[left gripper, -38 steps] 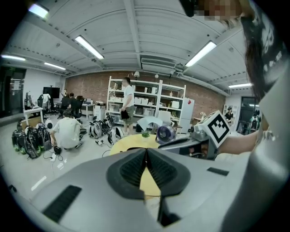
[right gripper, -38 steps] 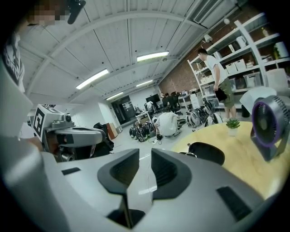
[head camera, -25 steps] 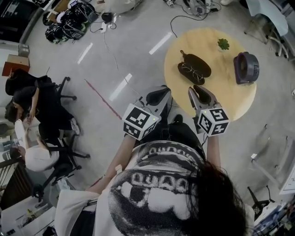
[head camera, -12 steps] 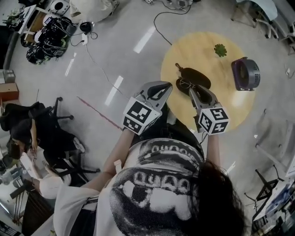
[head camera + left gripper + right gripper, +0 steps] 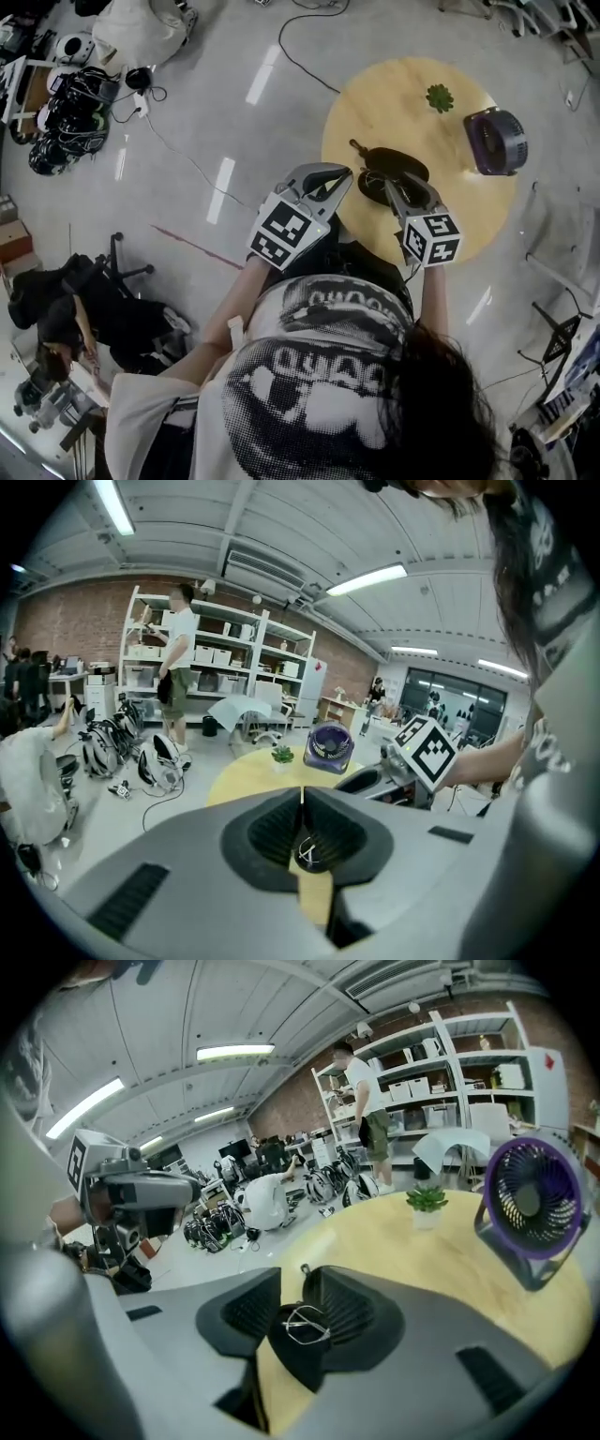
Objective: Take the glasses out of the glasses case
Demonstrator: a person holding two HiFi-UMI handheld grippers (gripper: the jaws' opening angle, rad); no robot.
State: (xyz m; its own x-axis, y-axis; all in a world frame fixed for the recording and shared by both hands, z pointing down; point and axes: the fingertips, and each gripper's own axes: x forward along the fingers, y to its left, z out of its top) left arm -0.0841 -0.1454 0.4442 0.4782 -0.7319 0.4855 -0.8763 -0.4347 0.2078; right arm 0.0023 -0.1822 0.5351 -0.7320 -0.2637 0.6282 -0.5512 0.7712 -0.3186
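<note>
An open black glasses case (image 5: 398, 161) lies on the round wooden table (image 5: 412, 103) near its front edge. Thin-framed glasses (image 5: 305, 1325) rest inside it. My right gripper (image 5: 394, 181) hovers just before the case, pointing down at it; its jaws are opening and nothing is between them (image 5: 305, 1277). My left gripper (image 5: 343, 174) is at the table's left edge beside the case, jaws together and empty (image 5: 301, 795). The glasses (image 5: 307, 853) show through the hollow behind its tips.
A purple desk fan (image 5: 495, 141) stands at the table's right side and a small potted plant (image 5: 439, 97) at its far side. On the floor to the left are helmets (image 5: 66, 98) and cables (image 5: 178, 150). Office chairs with seated people (image 5: 66, 319) are at lower left.
Both grippers have moved forward and down toward the table. The right gripper now reaches the case and its jaws stand wider. The left gripper has closed in on the case's left.
</note>
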